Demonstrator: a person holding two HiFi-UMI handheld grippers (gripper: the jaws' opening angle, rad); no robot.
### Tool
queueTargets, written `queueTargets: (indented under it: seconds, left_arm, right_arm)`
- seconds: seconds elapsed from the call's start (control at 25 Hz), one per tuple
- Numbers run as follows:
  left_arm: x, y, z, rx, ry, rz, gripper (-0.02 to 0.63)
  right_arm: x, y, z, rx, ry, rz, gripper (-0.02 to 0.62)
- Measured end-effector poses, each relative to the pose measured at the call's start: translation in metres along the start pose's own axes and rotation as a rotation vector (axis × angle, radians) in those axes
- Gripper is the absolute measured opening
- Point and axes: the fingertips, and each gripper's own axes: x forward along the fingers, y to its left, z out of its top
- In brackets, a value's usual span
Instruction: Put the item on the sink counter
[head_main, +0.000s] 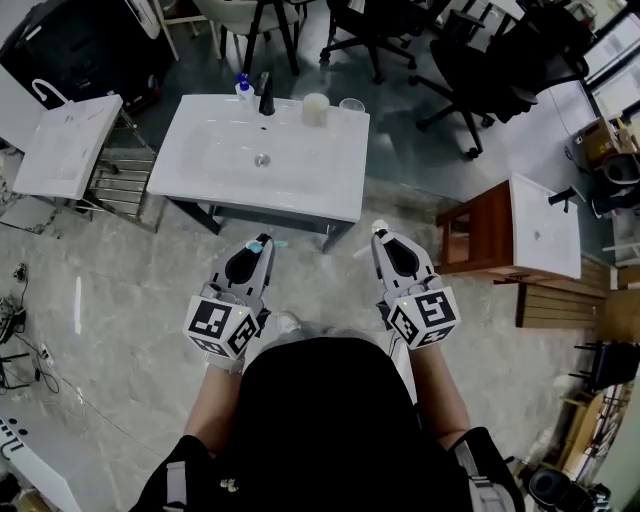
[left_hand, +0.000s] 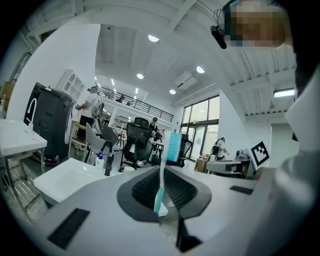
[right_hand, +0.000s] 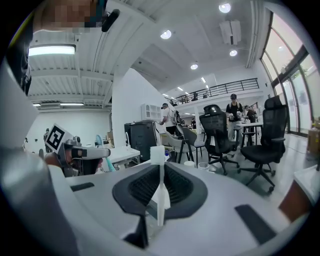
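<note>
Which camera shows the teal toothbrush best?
The left gripper view: the teal toothbrush stands clamped in the left gripper, bristles up. The head view shows only its tip; the right gripper view, a distant teal sliver.

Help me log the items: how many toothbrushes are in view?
2. A teal toothbrush is clamped in the left claw, and a white toothbrush in the right claw. More could be hidden.
</note>
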Motion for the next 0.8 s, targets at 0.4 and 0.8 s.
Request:
queueTargets:
  seconds: [0.4,0.8]
  left_arm:
    - [0.021,0.031,-0.004,-0.042,0.014,-0.022,0.04]
    - [0.097,0.054,0.002,-0.033,0.05,0.052,0.04]
  right_arm:
    - [0.025,-0.011,0.0,-0.01,0.033,-0.051,0.044]
    - [0.093,-0.081,0.014,0.023,0.021,0.01,0.044]
